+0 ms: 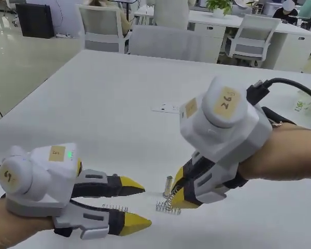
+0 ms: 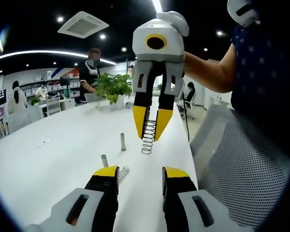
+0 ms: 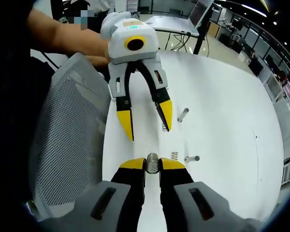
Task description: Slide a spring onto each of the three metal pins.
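My right gripper [image 3: 152,170] is closed on a spring [image 2: 147,139]. It pinches the upper coils, so the rest hangs free with the open end toward the worktop [image 1: 119,98]. I judge this hold is chosen so that the spring can come down over a pin from above. Two metal pins stand upright and bare on the worktop: the farther pin [image 2: 123,141] is just beside the hanging spring, and the nearer pin [image 2: 104,160] is closer to my left gripper [image 2: 141,175]. That gripper has its jaws apart and holds nothing. It hovers low, facing the right one, and a second spring [image 2: 123,172] lies by its jaw tip, probably the next one to pick.
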Demonstrator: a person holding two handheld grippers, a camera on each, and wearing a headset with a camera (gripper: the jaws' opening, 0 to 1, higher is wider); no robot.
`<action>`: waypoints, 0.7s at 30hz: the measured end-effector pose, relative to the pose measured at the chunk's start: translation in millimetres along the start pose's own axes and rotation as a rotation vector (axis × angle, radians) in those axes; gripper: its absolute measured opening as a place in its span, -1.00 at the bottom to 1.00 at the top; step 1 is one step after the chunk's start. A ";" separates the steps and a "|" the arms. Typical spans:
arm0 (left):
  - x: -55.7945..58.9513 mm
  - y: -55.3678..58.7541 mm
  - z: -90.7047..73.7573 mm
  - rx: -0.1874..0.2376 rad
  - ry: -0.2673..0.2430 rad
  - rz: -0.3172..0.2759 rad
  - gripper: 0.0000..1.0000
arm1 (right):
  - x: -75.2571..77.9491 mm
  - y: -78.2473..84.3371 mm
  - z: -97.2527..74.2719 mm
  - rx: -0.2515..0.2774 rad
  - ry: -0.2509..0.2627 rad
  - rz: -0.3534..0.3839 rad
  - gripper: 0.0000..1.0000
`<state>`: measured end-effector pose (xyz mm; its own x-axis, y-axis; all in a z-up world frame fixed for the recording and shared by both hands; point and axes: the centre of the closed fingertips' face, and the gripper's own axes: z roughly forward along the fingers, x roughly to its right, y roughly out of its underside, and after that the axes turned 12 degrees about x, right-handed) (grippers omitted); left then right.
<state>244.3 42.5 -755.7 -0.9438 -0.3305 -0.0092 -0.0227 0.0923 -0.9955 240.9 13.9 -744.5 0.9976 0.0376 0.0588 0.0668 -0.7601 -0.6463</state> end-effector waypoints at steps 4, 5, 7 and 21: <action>-3.1 0.6 -7.2 0.006 -0.031 -0.002 -0.37 | 2.5 2.6 -2.8 -0.001 0.006 0.006 -0.84; -4.0 1.0 -9.0 0.006 -0.037 -0.004 -0.36 | 2.9 3.2 -3.6 -0.001 0.007 0.008 -0.84; -6.7 1.4 -13.4 0.011 -0.058 -0.008 -0.34 | 4.2 5.0 -5.4 -0.001 0.011 0.012 -0.84; -24.2 12.1 -40.7 0.015 -0.181 -0.032 -0.21 | 14.4 19.9 -21.2 -0.009 0.045 0.051 -0.84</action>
<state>253.5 89.9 -763.7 -0.8678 -0.4968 0.0068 -0.0452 0.0653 -0.9968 256.2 -14.5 -740.4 0.9977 -0.0309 0.0601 0.0150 -0.7662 -0.6425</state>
